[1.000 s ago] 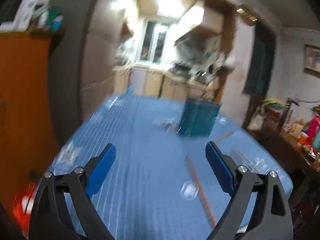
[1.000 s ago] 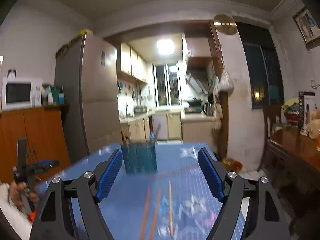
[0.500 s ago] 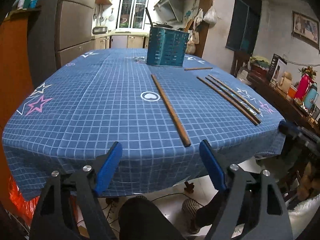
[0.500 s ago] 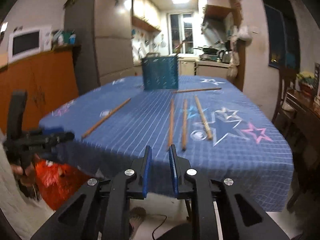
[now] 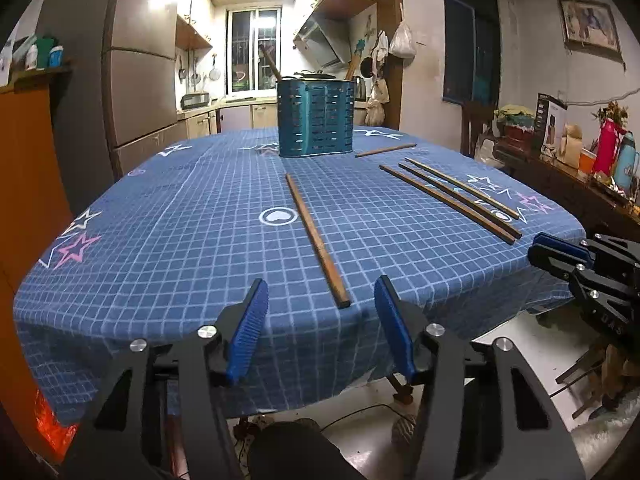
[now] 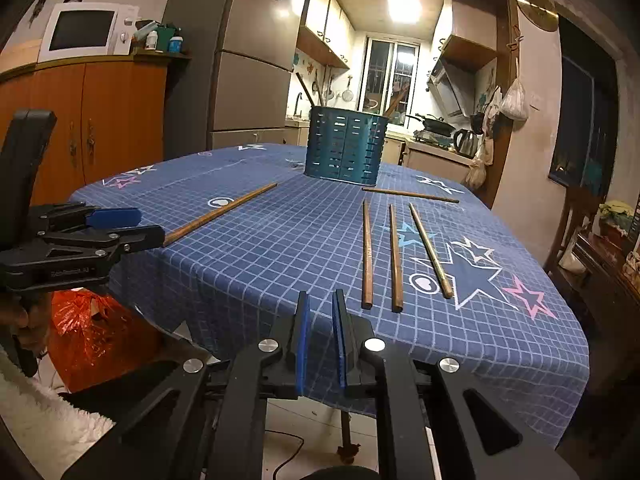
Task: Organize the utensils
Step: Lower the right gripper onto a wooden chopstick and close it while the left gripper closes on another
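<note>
- Chopsticks, five of them, lie loose on a table (image 5: 120, 280); none is held by either gripper.
- Left gripper (image 5: 320, 300): its blue ribbed pads stand apart and are closing, with nothing between them. It hovers just off the near table edge.
- Lone chopstick (image 5: 316, 236): its blunt near end lies just ahead of the left jaws, almost centred between them. Its long axis runs away from the gripper toward the caddy, so the jaws straddle the line of the stick. The left hand is clearly the nearer one to it.
- Right gripper (image 6: 319, 320): its pads are nearly together, closing, with only a thin gap and nothing in it. It also hangs at the table edge.
- Three chopsticks (image 6: 394, 256) lie side by side just ahead and to the right of the right jaws, pointing away toward the caddy, slightly fanned.
- A fifth stick (image 6: 410, 195) lies crosswise, near the caddy's base.
- Caddy (image 5: 316, 120): a teal metal holder with slotted walls, upright at the far middle of the table, with a few utensils already standing in it.
- Materials: the chopsticks are slim, straight, brown wood; the cloth is soft blue fabric with a white grid and stars.
</note>
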Available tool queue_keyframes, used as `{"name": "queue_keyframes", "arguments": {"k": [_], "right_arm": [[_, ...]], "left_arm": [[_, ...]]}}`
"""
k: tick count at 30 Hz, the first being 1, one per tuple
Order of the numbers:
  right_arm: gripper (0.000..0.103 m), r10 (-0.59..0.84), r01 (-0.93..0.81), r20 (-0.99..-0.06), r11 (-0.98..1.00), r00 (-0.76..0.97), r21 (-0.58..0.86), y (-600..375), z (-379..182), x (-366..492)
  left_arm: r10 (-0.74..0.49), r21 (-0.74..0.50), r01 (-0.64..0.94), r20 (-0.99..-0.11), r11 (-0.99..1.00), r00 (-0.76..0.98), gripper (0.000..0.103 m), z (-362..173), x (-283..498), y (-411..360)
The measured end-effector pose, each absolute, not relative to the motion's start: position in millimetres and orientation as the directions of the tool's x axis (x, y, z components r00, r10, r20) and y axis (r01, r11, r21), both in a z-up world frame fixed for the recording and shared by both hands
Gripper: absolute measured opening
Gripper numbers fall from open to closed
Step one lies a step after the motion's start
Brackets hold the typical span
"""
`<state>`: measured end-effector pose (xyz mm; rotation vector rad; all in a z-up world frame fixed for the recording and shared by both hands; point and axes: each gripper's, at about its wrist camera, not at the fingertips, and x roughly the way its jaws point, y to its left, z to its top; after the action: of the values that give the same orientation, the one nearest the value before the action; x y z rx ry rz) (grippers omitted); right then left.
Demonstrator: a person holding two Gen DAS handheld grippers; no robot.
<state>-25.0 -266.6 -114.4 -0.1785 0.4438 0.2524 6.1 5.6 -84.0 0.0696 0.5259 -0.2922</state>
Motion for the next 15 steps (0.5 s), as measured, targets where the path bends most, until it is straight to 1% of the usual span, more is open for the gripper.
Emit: {"name": "queue_keyframes", "arguments": {"k": [3, 5, 8, 11, 15], "right_arm": [[0.013, 0.190, -0.270, -0.446, 0.955, 0.874, -0.122, -267, -115, -19], [0.013, 0.186, -0.266, -0.451, 0.956, 0.873, -0.120, -268, -115, -16], [0.013, 0.177, -0.254, -0.461, 0.961, 0.870, -0.109, -272, -116, -9], [0.013, 0.156, -0.223, -0.461, 0.970, 0.873, -0.094, -279, -114, -3], [0.013, 0.140, -0.206, -0.485, 0.975, 0.863, -0.086, -286, -118, 6]], "left_arm": [[-0.256, 0.009, 0.303, -0.511, 0.953, 0.821, 0.043, -87, 8, -1], [-0.251, 0.013, 0.301, -0.518, 0.954, 0.818, 0.035, -90, 9, -3], [-0.246, 0.006, 0.291, -0.517, 0.957, 0.820, 0.031, -91, 10, -2], [-0.242, 0.013, 0.290, -0.515, 0.957, 0.822, 0.031, -92, 10, -2], [-0.240, 0.014, 0.287, -0.511, 0.958, 0.825, 0.031, -93, 10, -2]]}}
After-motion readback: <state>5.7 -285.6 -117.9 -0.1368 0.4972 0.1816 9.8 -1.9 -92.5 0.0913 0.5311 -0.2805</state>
